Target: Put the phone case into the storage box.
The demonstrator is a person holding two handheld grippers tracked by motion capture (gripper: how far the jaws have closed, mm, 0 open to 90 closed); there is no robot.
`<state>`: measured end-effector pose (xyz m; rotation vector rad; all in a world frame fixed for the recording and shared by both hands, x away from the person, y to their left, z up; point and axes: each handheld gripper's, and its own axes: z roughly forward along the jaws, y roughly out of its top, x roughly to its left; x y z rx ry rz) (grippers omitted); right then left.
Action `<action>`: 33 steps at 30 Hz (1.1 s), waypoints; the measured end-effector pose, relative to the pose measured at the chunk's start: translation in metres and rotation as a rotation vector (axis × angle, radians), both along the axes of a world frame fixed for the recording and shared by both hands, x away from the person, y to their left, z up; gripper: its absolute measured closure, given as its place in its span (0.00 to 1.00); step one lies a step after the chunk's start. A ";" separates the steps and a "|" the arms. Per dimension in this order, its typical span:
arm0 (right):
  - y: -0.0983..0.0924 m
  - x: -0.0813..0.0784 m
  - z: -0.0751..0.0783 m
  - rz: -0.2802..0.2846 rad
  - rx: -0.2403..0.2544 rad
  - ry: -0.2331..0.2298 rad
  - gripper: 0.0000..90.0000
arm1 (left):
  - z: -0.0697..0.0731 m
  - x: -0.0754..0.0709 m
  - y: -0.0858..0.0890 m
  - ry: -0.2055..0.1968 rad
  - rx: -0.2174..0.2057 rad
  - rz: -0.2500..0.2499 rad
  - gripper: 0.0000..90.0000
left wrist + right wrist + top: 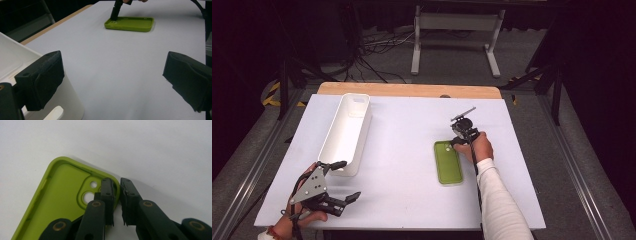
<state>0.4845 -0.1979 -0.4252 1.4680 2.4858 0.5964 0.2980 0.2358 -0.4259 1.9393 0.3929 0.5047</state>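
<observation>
The right gripper [117,188] is pinching the rim of a green phone case [448,162] at its camera-cutout corner. In the right gripper view one finger [107,195] is sitting inside the shell beside the lens openings and the other is standing just outside the wall, so the thin edge is running between the pads; the jaws are drawn narrow and are clamping that wall. The case is lying open side up on the white table [412,130], the rest of it stretching away from the fingers toward the person's side.

The left gripper [343,180] is resting near the table's front corner, its jaws standing wide with nothing between them. A white oblong bin [348,132] is sitting just beside its left finger [40,80]; the case is lying well apart from these fingers, across bare tabletop.

Handling assessment: the case is appearing light, thin-walled and flexible, probably silicone or soft plastic, with a matte surface giving fair friction. A corner pinch is likely letting it droop or twist on lifting. The rim is the only practical hold while it is lying flat; a grip on a long side wall would be balancing it better.
</observation>
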 end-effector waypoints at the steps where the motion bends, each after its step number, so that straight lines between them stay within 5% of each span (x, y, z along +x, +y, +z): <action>1: -0.001 -0.001 0.000 -0.002 0.008 -0.005 0.91 | 0.000 0.000 0.000 -0.002 -0.002 0.001 0.04; 6: -0.003 -0.004 0.000 -0.003 0.027 -0.026 0.91 | 0.001 0.000 0.001 -0.001 -0.007 0.002 0.04; 14: -0.011 -0.018 0.018 -0.019 0.106 -0.141 0.95 | 0.002 0.001 0.001 0.003 -0.013 0.003 0.04; 33: -0.009 -0.047 0.050 -0.017 0.118 -0.371 0.95 | 0.007 0.004 0.001 0.013 -0.049 0.018 0.05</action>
